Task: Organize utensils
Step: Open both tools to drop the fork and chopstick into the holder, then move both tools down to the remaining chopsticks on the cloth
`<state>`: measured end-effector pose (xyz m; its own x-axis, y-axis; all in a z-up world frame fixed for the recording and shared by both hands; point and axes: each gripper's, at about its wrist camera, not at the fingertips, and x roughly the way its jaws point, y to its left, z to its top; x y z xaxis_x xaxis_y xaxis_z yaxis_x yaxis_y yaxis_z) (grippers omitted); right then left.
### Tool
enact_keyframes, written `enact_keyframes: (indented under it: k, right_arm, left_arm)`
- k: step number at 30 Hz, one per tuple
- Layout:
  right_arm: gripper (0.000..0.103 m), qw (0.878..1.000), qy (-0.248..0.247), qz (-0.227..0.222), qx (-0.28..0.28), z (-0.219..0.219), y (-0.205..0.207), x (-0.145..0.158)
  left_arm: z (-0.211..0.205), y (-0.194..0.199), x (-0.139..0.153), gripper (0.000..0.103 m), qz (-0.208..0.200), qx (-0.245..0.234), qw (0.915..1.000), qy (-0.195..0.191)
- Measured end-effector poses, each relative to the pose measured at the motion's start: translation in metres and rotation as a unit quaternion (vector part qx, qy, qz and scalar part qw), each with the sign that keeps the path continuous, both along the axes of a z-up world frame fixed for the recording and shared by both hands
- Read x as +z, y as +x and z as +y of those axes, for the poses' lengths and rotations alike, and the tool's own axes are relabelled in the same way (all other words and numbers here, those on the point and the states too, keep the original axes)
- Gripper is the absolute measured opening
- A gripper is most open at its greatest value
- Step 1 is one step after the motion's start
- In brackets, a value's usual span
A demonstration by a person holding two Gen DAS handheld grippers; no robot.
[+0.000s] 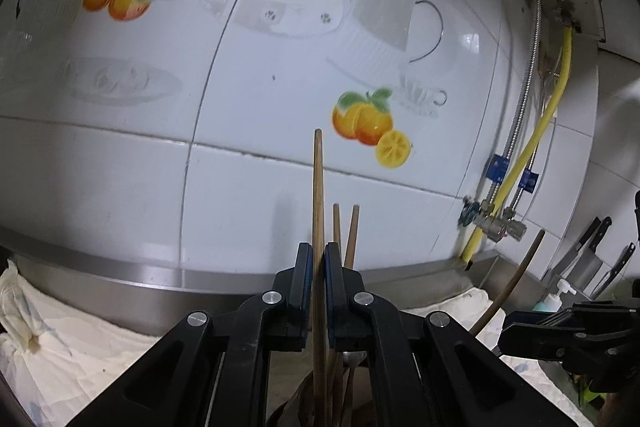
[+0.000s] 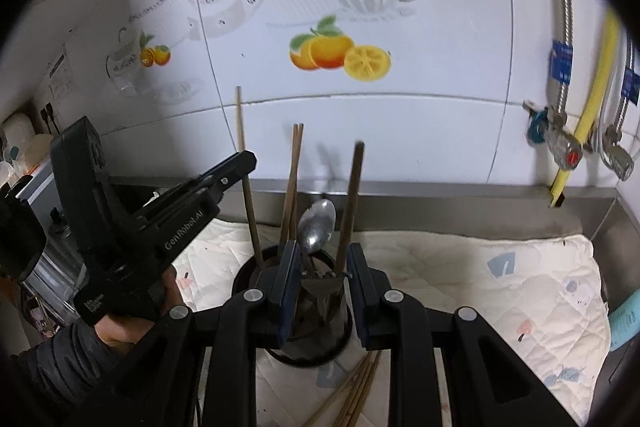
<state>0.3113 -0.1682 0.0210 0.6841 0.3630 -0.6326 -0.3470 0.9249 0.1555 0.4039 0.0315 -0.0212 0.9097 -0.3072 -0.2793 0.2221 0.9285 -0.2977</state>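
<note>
Chopsticks [image 2: 292, 183], spoon [image 2: 318, 225] already upright in dark holder [image 2: 308, 331] mid-bench; left tool [image 1: 316, 267] clamped on one more chopstick [image 1: 318, 187] — right tool [image 2: 320, 263] part-open, seemingly gripping forks [image 2: 326, 273]; loose chopsticks [image 2: 352, 391] left near front edge.

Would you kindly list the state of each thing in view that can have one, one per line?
Left tool: shut on a single chopstick.
Held chopstick: upright, lower end in the holder.
Right tool: holding a fork, over the holder.
Fork: between the pads, tines down.
Utensil holder: upright on the mat, holds chopsticks and a spoon.
Spoon: standing, bowl up.
Loose chopsticks: lying on the mat.
</note>
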Motion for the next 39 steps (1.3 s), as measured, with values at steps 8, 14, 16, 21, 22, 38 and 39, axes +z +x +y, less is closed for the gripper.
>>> enact_keyframes:
  k: [8, 14, 16, 21, 22, 38, 39]
  right_arm:
    - [0.028, 1.0, 0.005, 0.0, -0.008, -0.004, -0.005, -0.003]
    - [0.049, 1.0, 0.006, -0.023, -0.008, -0.01, -0.019, 0.01]
    - [0.049, 1.0, 0.007, -0.028, -0.006, -0.011, -0.024, 0.014]
    - [0.049, 0.999, 0.011, -0.039, -0.001, -0.02, -0.042, 0.024]
    - [0.049, 0.999, 0.009, -0.038, 0.001, -0.022, -0.045, 0.024]
    - [0.04, 0.995, -0.007, 0.099, -0.03, -0.058, -0.063, -0.07]
    - [0.038, 0.994, -0.006, 0.108, -0.03, -0.059, -0.064, -0.077]
  left_arm:
    - [0.001, -0.008, 0.0, 0.007, 0.024, 0.002, 0.9996, 0.011]
    - [0.0, -0.013, 0.007, 0.009, 0.035, -0.003, 0.9993, 0.006]
    - [-0.002, -0.018, 0.01, 0.009, 0.036, -0.007, 0.9993, 0.011]
    - [-0.006, -0.037, 0.023, 0.01, 0.036, -0.013, 0.999, 0.025]
    - [-0.006, -0.042, 0.026, 0.011, 0.037, -0.013, 0.9988, 0.029]
    - [-0.028, -0.133, 0.004, 0.033, 0.134, -0.053, 0.9871, 0.069]
    - [-0.033, -0.133, -0.003, 0.033, 0.147, -0.062, 0.9846, 0.072]
